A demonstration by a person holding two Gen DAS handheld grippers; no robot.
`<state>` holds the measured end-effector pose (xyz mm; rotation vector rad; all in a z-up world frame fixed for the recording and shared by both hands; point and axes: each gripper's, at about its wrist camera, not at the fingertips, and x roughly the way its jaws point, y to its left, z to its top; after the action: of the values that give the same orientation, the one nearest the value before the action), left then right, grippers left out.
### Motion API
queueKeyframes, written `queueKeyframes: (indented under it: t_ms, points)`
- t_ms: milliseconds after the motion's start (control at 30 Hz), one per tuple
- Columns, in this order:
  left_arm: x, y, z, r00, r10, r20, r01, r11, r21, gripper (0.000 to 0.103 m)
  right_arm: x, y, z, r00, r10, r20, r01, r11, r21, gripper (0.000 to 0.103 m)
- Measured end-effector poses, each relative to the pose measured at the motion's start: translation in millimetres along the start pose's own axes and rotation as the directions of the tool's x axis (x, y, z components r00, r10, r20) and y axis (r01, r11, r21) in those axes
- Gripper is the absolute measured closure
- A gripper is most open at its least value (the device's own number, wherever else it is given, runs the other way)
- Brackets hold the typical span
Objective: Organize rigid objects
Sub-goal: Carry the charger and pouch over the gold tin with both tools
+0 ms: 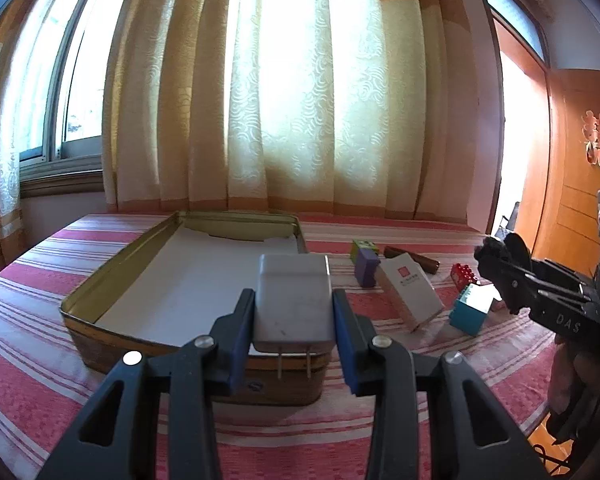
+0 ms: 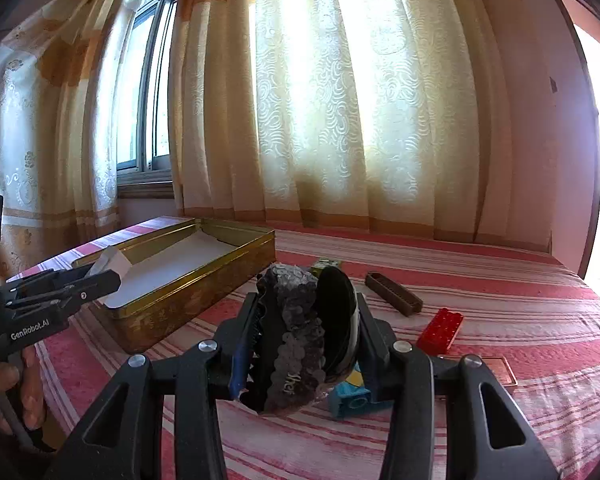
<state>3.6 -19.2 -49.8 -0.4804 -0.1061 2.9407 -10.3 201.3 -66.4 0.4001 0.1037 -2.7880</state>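
The left gripper point(image 1: 293, 312) has its jaws clenched on a white charger point(image 1: 294, 300), prongs pointing back toward the camera. The charger hangs over the near right corner of the open gold tin point(image 1: 84, 300), which stands on the striped bench point(image 1: 28, 360). The right gripper point(image 2: 304, 332) has its jaws clenched on a black sequinned hair clip point(image 2: 300, 332), raised above the bench to the right of the tin. Right of the tin lie a blue block point(image 1: 470, 312), a white box point(image 1: 410, 290), a red brick point(image 1: 464, 274), a purple block point(image 1: 366, 266) and, farthest, a brown comb point(image 2: 394, 294).
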Motion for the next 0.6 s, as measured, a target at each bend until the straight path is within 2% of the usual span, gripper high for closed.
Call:
queueKeyframes:
  t_ms: [600]
  points:
    - [-7.2, 16.4, 7.3, 0.999, 0.044, 0.028, -0.043, 0.999, -0.014, 0.066, 1.4, 18.7, -0.2, 1.000, 0.020, 0.015, -0.019, 0.999, -0.045, 0.056]
